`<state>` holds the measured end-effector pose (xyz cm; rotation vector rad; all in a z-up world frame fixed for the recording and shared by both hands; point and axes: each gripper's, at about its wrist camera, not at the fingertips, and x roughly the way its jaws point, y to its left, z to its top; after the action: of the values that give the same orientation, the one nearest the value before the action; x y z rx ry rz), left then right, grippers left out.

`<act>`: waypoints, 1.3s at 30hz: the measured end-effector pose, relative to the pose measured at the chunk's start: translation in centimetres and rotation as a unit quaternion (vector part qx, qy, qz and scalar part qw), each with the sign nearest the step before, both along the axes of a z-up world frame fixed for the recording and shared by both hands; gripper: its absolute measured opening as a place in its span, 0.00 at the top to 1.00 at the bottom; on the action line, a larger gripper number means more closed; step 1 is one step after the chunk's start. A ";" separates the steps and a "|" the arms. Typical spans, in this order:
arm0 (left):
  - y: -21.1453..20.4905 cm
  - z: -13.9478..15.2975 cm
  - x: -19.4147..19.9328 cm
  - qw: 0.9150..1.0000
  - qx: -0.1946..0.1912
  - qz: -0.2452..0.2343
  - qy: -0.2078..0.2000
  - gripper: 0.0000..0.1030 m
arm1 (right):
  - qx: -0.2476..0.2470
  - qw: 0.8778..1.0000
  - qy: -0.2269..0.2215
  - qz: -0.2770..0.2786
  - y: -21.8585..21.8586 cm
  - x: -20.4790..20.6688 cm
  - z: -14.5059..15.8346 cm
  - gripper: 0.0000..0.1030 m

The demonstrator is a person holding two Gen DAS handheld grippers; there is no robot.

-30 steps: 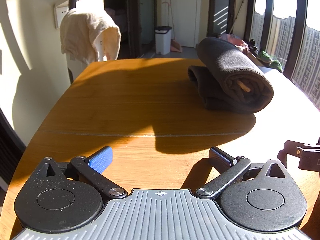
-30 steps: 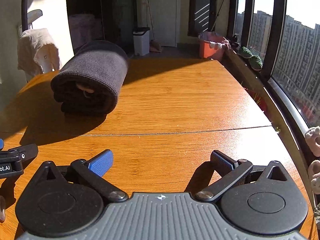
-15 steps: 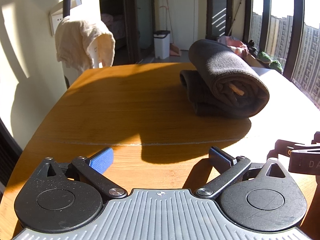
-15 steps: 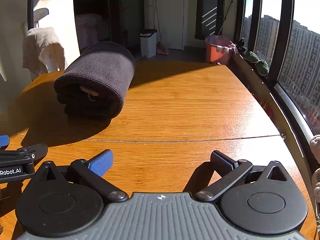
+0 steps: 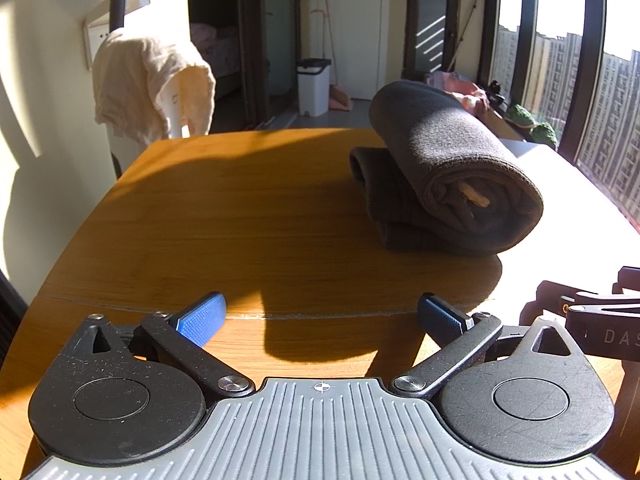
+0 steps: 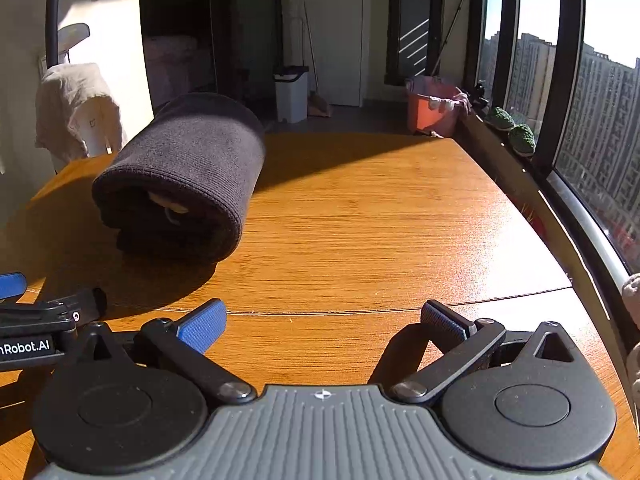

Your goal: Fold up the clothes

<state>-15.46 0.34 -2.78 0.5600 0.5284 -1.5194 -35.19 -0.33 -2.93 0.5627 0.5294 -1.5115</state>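
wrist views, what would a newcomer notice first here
The eye goes first to the dark rolled garment lying on the wooden table, to the right in the left wrist view and to the left in the right one. Next come the left gripper and right gripper, both open and empty, low over the near table edge. A cream cloth hangs behind.

The left gripper (image 6: 24, 344) body reads "nRobot.AI"; the right gripper (image 5: 608, 332) body shows "DAS".

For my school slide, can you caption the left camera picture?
Open left gripper faces a rolled dark garment on a sunny wooden table.
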 end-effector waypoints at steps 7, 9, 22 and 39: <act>0.0 0.0 0.0 1.000 0.000 0.000 0.000 0.00 | 0.000 1.000 0.000 0.005 0.0 -0.1 0.0 0.00; 0.0 0.0 0.0 1.000 0.000 0.000 0.000 0.00 | 0.000 1.000 0.000 0.009 -0.1 -0.2 0.0 0.00; 0.0 0.0 0.0 1.000 0.000 0.000 0.000 0.00 | 0.000 1.000 0.000 0.010 0.0 -0.4 0.0 0.00; -0.5 0.0 0.5 1.000 -0.001 -0.012 0.003 0.00 | -0.001 1.000 0.000 -0.003 -0.1 -0.1 -0.1 0.00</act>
<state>-14.99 -0.15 -2.78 0.5635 0.5263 -1.5444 -35.27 -0.45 -3.02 0.5634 0.5273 -1.5168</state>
